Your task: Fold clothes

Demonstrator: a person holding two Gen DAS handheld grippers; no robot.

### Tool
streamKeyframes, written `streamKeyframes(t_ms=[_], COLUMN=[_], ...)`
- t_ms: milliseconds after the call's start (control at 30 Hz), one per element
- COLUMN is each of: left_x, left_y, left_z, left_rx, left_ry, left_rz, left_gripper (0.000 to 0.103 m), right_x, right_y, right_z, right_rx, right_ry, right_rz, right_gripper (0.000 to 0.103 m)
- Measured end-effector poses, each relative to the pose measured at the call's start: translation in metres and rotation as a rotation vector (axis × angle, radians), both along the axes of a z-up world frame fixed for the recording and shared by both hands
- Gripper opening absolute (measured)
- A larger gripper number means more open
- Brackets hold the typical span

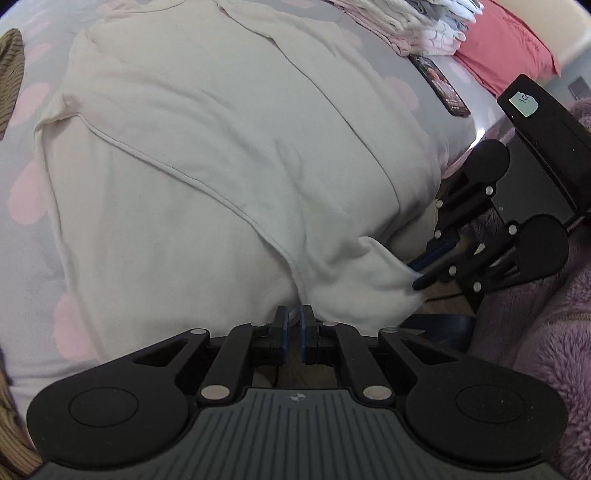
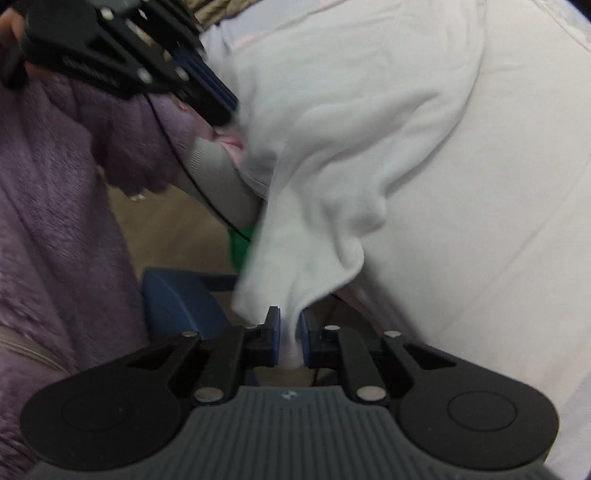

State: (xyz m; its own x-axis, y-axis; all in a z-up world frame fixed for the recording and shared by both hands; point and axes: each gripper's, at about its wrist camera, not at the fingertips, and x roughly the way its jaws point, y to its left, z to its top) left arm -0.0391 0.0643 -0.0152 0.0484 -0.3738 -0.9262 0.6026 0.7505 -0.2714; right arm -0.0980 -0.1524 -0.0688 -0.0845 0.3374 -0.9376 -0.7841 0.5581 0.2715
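Shirt (image 1: 229,166), cream, spread flat on bed (image 1: 33,206) ahead of both tongs, hem pinched by left tongs (image 1: 294,321) and corner clamped by right tongs (image 2: 290,332); folded pile (image 1: 402,22) beyond; this piece apparently barely begun.

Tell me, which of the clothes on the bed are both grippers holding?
The cream shirt spread flat nearest the grippers; the left gripper and right gripper pinch its hem. The folded pile and red garment lie untouched beyond.
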Motion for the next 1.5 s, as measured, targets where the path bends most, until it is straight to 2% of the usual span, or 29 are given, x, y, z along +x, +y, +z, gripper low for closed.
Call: streamKeyframes(t_ms=[100,200,300,400,433,500,600,667,900,1067,1200,1233,1300,1367,1400,1500], left_x=[0.008,0.023,0.045,0.066,0.072,0.080,0.089,0.094,0.093,0.094,0.098,0.101,0.105,0.109,0.111,0.118], left_y=[0.009,0.023,0.034,0.042,0.043,0.044,0.044,0.042,0.018,0.014,0.014,0.013,0.011,0.011,0.011,0.019], left_z=[0.010,0.017,0.016,0.012,0.009,0.002,-0.010,-0.017,-0.056,-0.089,-0.112,-0.115,-0.115,-0.109,-0.102,-0.075], left_rx=[0.022,0.051,0.093,0.137,0.151,0.181,0.229,0.270,0.488,0.596,0.687,0.697,0.698,0.671,0.641,0.516], left_ry=[-0.057,-0.167,-0.297,-0.413,-0.446,-0.516,-0.611,-0.678,-0.965,-1.035,-1.114,-1.121,-1.114,-1.089,-1.075,-1.020], left_rz=[-0.003,0.010,0.028,0.034,0.023,-0.022,-0.080,-0.139,-0.457,-0.655,-0.738,-0.735,-0.712,-0.662,-0.624,-0.477], left_gripper=[0.004,0.004,0.004,0.004,0.004,0.004,0.005,0.014,0.023,0.023,0.023,0.023,0.018,0.010,0.010,0.007], right_x=[0.004,0.006,0.011,0.011,0.010,0.009,0.008,0.008,0.006,0.007,0.006,0.005,0.005,0.005,0.005,0.005], right_y=[-0.003,-0.005,-0.001,0.013,0.019,0.029,0.040,0.048,0.075,0.086,0.088,0.089,0.086,0.080,0.076,0.065], right_z=[0.006,0.021,0.039,0.051,0.053,0.051,0.044,0.039,0.022,0.012,0.005,0.003,0.004,0.008,0.011,0.020], right_rx=[-0.006,-0.006,0.048,0.116,0.136,0.133,0.098,0.074,-0.009,-0.047,-0.053,-0.054,-0.052,-0.036,-0.022,0.022], right_ry=[-0.036,-0.140,-0.239,-0.293,-0.306,-0.312,-0.316,-0.319,-0.328,-0.328,-0.331,-0.333,-0.342,-0.343,-0.338,-0.305], right_rz=[-0.030,-0.078,-0.168,-0.228,-0.244,-0.254,-0.256,-0.258,-0.265,-0.281,-0.292,-0.294,-0.302,-0.321,-0.327,-0.348], right_gripper=[0.015,0.015,0.015,0.016,0.020,0.040,0.040,0.040,0.040,0.040,0.039,0.038,0.010,0.006,0.005,0.004])
